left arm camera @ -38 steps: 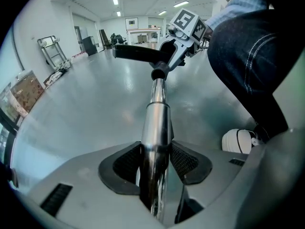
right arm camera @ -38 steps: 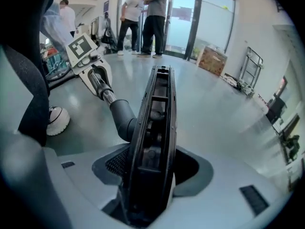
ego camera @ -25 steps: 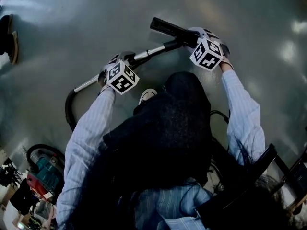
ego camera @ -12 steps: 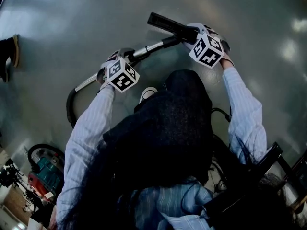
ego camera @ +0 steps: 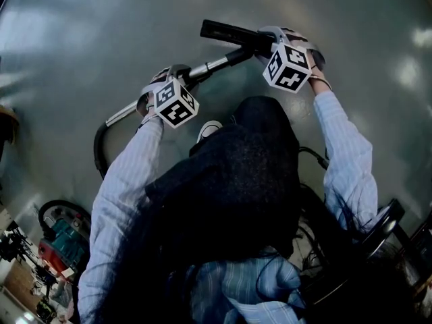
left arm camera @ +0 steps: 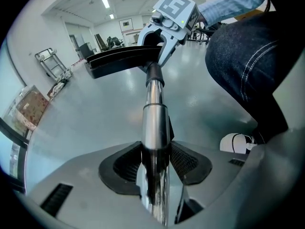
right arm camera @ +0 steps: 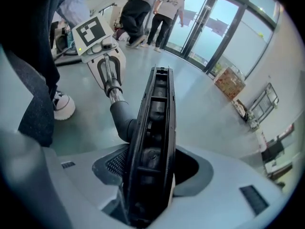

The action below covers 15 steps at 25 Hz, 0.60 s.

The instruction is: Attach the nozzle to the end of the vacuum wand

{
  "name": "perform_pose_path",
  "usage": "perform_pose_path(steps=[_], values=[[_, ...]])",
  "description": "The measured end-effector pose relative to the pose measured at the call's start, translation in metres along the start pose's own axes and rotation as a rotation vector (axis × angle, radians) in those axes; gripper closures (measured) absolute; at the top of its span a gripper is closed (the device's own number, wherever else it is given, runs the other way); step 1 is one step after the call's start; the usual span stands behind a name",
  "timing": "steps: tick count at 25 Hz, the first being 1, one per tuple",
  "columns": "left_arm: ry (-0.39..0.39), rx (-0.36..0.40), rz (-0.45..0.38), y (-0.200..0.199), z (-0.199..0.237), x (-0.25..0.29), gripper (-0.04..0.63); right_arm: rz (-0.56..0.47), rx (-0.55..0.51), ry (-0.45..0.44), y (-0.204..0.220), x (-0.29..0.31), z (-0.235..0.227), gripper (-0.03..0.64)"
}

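The chrome vacuum wand [ego camera: 162, 90] slants across the floor in the head view, and my left gripper [ego camera: 174, 78] is shut on it near mid-length. In the left gripper view the wand [left arm camera: 155, 123] runs out between my left gripper's [left arm camera: 156, 162] pads to a black neck on the nozzle [left arm camera: 121, 58]. The black flat floor nozzle [ego camera: 226, 31] lies across the wand's far end, with my right gripper [ego camera: 268, 40] shut on it. In the right gripper view the nozzle [right arm camera: 153, 128] stands edge-on in my right gripper [right arm camera: 150, 171], its curved neck [right arm camera: 121, 116] seated on the wand's tip.
A black hose [ego camera: 98, 150] curls from the wand's near end toward a red and teal vacuum body [ego camera: 61, 241] at bottom left. My white shoe [ego camera: 209, 131] is under the wand. A chair frame [ego camera: 381, 228] stands at lower right. People [right arm camera: 152, 8] stand by glass doors.
My right gripper has lifted the nozzle end slightly, toward the top of the picture, and the nozzle lies more level. A shoe at the left edge slid down and out of view.
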<state>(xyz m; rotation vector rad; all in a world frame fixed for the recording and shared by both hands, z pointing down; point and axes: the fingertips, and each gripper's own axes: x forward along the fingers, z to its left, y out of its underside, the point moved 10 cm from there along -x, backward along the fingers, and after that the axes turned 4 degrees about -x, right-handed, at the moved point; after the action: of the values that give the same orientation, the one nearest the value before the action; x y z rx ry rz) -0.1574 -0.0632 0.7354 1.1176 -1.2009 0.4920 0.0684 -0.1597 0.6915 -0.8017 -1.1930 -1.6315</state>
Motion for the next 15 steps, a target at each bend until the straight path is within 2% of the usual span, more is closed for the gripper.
perform_pose_path(steps=[3,7,15], values=[[-0.010,0.014,0.014,0.000,-0.007,0.005,0.408,0.010,0.077,-0.049,0.005,0.005,0.007,0.371],[-0.019,0.032,0.020,-0.013,-0.006,0.004,0.408,0.022,0.045,-0.031,0.000,-0.001,0.002,0.371],[-0.031,0.051,0.046,-0.018,-0.009,0.012,0.408,0.043,0.052,-0.014,0.007,0.008,0.005,0.371]])
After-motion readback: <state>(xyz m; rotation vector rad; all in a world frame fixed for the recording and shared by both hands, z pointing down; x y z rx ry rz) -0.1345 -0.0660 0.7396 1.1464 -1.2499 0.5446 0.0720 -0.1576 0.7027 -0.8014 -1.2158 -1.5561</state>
